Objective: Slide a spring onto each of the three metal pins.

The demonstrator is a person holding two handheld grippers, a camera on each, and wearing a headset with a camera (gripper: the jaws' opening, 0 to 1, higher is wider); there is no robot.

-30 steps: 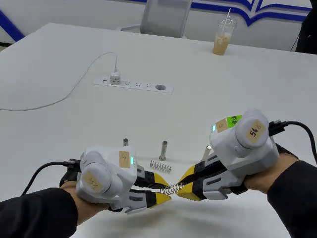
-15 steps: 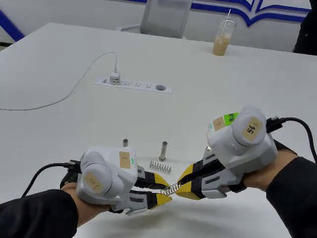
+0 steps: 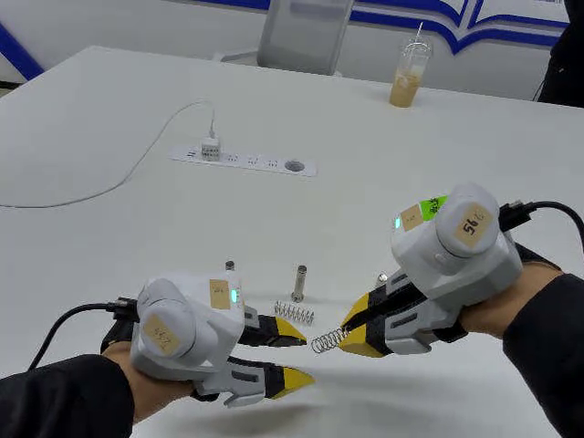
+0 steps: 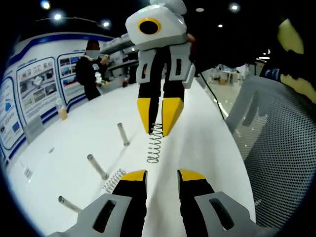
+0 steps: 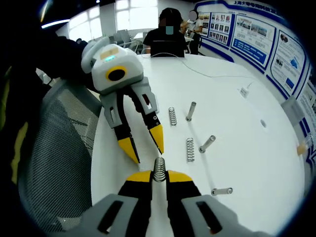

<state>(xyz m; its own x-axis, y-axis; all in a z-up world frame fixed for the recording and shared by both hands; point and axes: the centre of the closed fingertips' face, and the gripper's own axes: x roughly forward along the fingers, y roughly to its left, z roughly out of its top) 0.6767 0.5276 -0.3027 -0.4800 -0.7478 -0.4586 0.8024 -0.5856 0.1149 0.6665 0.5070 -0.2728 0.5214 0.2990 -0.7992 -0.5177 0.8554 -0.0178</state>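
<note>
White tabletop (image 3: 109, 137) beneath blue-trimmed walls (image 3: 137, 20): right claw (image 3: 345, 334) pinches a spring (image 3: 327, 341), left claw (image 3: 308, 357) gapes apart.

The white table (image 3: 109, 109) stretches far ahead of me; 1 grey chair (image 3: 306, 32) stands at its far edge, against a white wall (image 3: 137, 18) with blue stripes. Poster boards (image 4: 29, 84) line a wall, ceiling spots (image 4: 58, 16) glow, windows (image 5: 123, 10) shine.

Spring (image 3: 326, 342) in the right hand-held gripper (image 3: 349, 331)
</note>
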